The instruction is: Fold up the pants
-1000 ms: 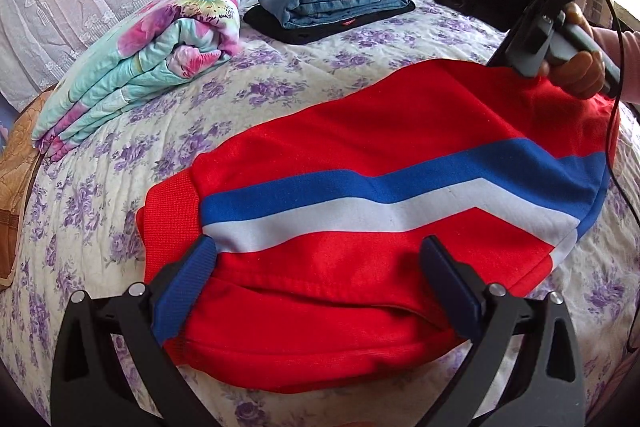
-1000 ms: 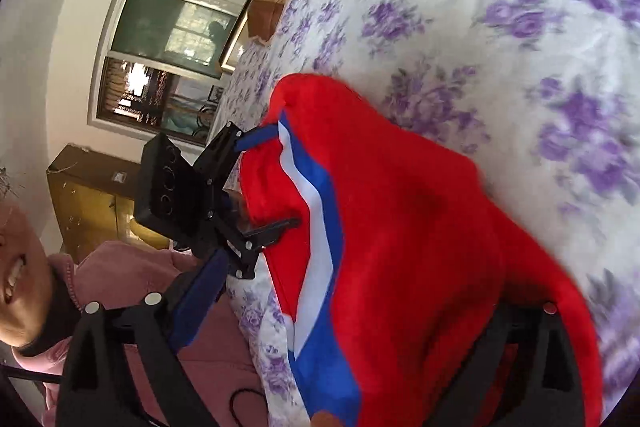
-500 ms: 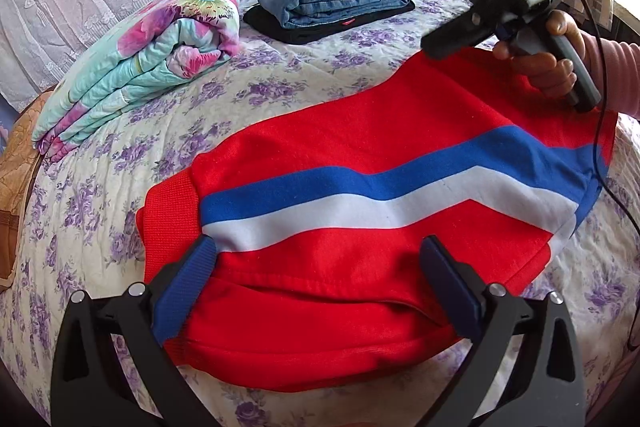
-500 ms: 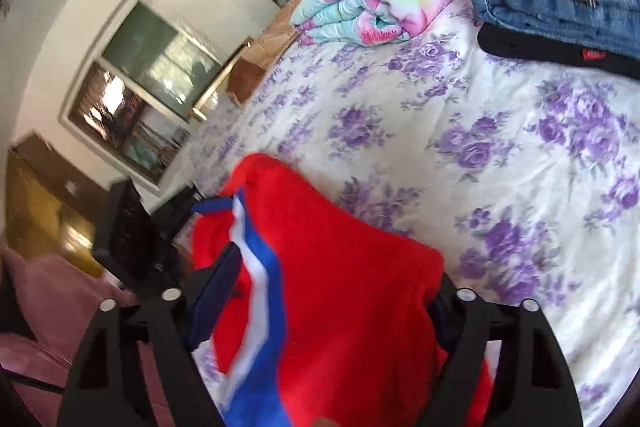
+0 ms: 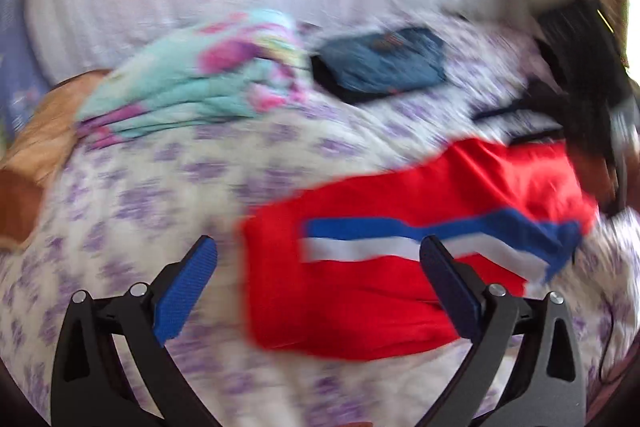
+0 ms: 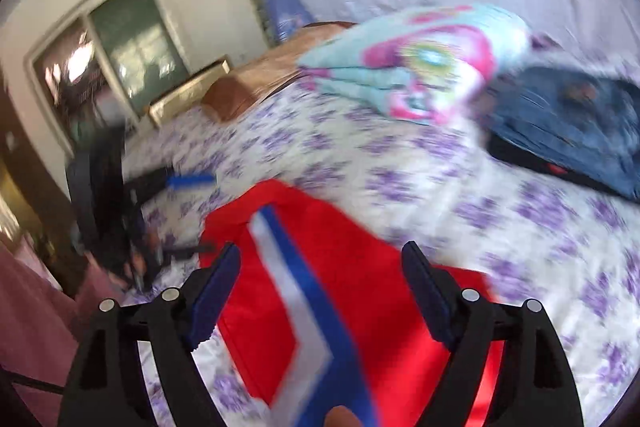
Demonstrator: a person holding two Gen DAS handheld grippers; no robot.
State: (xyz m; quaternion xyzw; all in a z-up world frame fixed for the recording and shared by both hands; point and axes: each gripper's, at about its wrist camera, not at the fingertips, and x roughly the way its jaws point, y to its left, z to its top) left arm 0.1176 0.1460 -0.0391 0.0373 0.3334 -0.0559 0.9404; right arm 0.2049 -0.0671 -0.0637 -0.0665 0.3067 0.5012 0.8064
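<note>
Both frames motion-blurred, details soft.

Left tool [image 5: 318, 259]: jaws spread wide, nothing gripped. Left blue pad hangs over bare bedspread, right pad overlaps the red pants [image 5: 360, 291] in view, but I can't tell if it touches the cloth.

Right tool [image 6: 320, 279]: jaws have just been opening a bit after a partial close, now wide. Pants [image 6: 328, 287] show between the pads, no pinch visible, cloth lies flat below.

Pants: red with blue and white stripe, folded into a compact block, lying on the bed [image 5: 168, 179]. In the left wrist view they sit from centre out to 3 o'clock; right tool body is a dark blur at 2 o'clock by their far end. In the right wrist view they fill 6 o'clock, stripe running toward 11.

Other stuff on the bed: folded floral quilt [image 5: 192, 87] at 10 o'clock, stack of folded jeans [image 5: 384, 63] at 12–1 o'clock, well apart from the pants. Window [image 6: 120, 55] at 10 o'clock in the right view.
</note>
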